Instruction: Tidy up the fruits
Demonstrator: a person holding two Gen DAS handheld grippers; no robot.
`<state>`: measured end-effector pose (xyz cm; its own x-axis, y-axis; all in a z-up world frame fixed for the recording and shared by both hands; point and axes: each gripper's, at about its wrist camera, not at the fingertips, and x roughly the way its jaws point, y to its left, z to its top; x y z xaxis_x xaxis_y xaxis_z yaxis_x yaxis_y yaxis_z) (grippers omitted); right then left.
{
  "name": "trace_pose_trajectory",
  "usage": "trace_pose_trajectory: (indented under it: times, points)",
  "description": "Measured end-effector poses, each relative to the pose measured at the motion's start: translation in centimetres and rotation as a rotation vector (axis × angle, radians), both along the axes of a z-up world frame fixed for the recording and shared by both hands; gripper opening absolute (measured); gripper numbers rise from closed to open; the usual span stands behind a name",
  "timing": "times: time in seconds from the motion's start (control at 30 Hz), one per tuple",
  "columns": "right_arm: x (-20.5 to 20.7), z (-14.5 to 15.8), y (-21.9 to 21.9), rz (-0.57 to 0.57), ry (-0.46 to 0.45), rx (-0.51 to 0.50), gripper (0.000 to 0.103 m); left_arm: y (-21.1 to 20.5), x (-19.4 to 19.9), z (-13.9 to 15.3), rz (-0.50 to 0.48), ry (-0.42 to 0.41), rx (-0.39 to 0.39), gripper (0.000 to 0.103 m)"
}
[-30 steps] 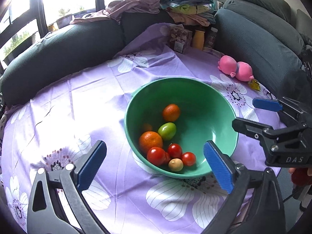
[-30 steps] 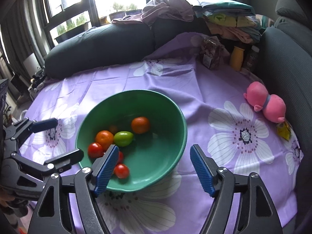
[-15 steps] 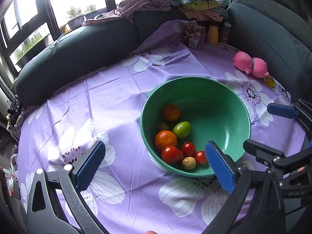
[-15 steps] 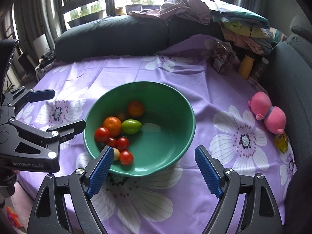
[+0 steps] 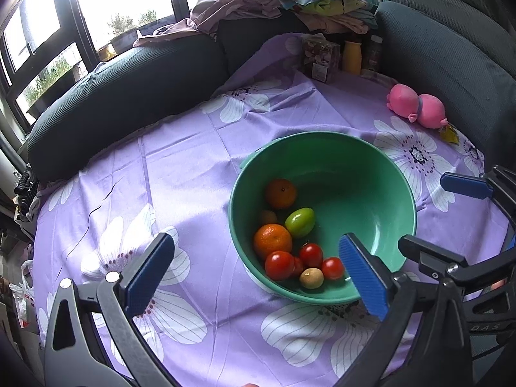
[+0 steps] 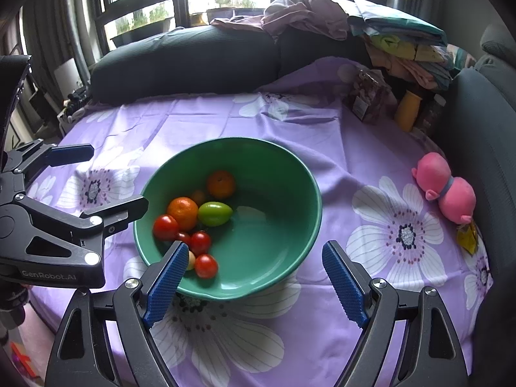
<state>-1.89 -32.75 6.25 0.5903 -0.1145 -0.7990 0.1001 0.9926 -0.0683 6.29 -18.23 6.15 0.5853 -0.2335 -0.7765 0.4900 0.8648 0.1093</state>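
I hold both claws above the near edge of the worktop, which is covered by a purple flowered cloth. The left claw is spread and holds nothing. The right claw is likewise spread and holds nothing. The green bowl stands near the middle of the worktop, toward the near edge. All fruit in view lies inside the bowl, clustered against its left wall: two oranges, a green fruit, several red tomatoes and a small pale fruit. No fruit lies loose on the cloth. A pink toy rests at the right edge, well apart from the bowl. I judge the gathering step largely complete; any further sorting is not yet begun, and neither claw touches the fruit
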Motion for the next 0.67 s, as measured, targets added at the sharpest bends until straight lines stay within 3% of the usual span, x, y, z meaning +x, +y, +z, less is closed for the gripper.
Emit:
trace_pose_trajectory:
  times: [0.67]
  points:
    - [0.22, -0.51, -0.07, -0.001, 0.004, 0.0, 0.085, -0.05, 0.6, -0.61, 0.017, 0.013, -0.005, 0.102]
